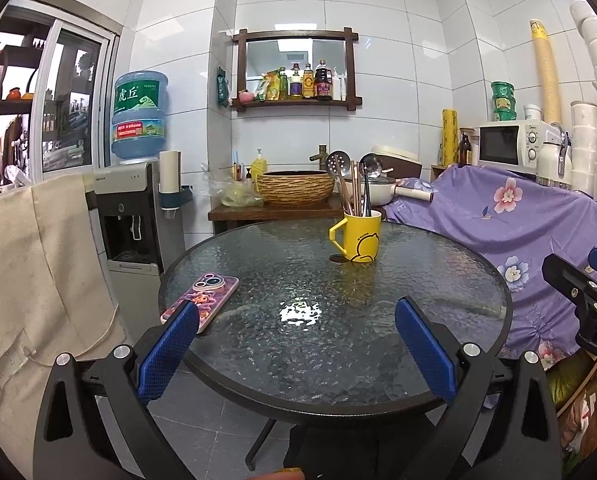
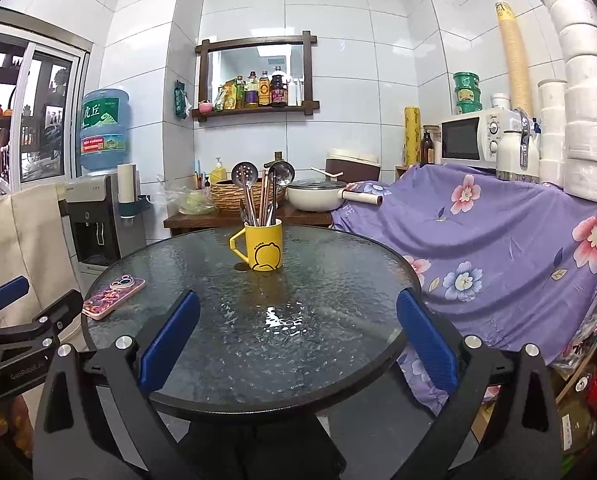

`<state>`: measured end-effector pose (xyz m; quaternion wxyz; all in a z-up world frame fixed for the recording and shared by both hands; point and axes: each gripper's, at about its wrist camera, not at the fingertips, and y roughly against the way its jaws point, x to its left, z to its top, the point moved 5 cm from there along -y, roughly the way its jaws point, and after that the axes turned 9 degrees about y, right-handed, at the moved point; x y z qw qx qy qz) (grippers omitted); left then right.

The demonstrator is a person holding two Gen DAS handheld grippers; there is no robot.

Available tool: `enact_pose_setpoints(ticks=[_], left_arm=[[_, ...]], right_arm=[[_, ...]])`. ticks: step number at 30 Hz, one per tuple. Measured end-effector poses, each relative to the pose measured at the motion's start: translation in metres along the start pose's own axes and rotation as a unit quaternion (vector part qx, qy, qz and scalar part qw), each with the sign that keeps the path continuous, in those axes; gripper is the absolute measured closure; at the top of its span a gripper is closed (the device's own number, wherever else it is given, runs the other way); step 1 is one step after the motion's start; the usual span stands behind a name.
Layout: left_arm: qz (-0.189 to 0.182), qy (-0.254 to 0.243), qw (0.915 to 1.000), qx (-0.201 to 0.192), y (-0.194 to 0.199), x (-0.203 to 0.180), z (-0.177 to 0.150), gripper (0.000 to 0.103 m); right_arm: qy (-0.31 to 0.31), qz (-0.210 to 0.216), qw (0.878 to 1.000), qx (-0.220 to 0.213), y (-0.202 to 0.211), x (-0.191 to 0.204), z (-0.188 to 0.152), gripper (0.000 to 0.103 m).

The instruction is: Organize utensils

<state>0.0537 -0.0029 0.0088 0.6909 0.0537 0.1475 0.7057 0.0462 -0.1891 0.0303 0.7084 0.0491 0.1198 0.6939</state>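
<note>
One round glass desk (image 1: pixel 378 364) fills the middle of both wrist views, its near rim cut off behind the tool arms. A purple flowered cloth (image 2: pixel 498 240) drapes the furniture past the desk's right edge, hiding what lies under it. Toward the far edge of the desk stands a yellow mug (image 1: pixel 360 238), upright, its handle turned to the left. Out of it rise the utensils (image 1: pixel 354 188), long axes near vertical and heads up: a slotted spoon (image 2: pixel 243 174), a ladle (image 2: pixel 282 173) and chopsticks (image 2: pixel 264 196) between them. Their lower ends are hidden inside the mug, and the exact count of thin pieces is hard to make out against the clutter behind. Near the left edge lies a phone (image 1: pixel 204 298), flat, back up, its near end covered by a blue pad in the left view. The left tool (image 1: pixel 296 344) hangs over the near edge, spread wide and holding nothing. The right tool (image 2: pixel 298 340) does the same, wide apart and empty.
</note>
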Motion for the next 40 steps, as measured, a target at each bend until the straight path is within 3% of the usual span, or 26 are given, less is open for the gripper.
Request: enact_pose_setpoints(ticks=[28,35,40], left_arm=[[-0.007,0.012,0.9998,0.014,-0.005,0.001,-0.004,0.007],[0.002,0.012,0.9993,0.036,-0.012,0.003,-0.007,0.007],[0.007,0.006,0.9995,0.031,-0.009,0.001,-0.007,0.007]], right_arm=[[0.003,0.005,1.000,0.008,-0.004,0.003,-0.005,0.006],[-0.001,0.008,1.000,0.014,-0.007,0.002,-0.008,0.006],[0.002,0.010,1.000,0.012,-0.007,0.005,-0.007,0.006]])
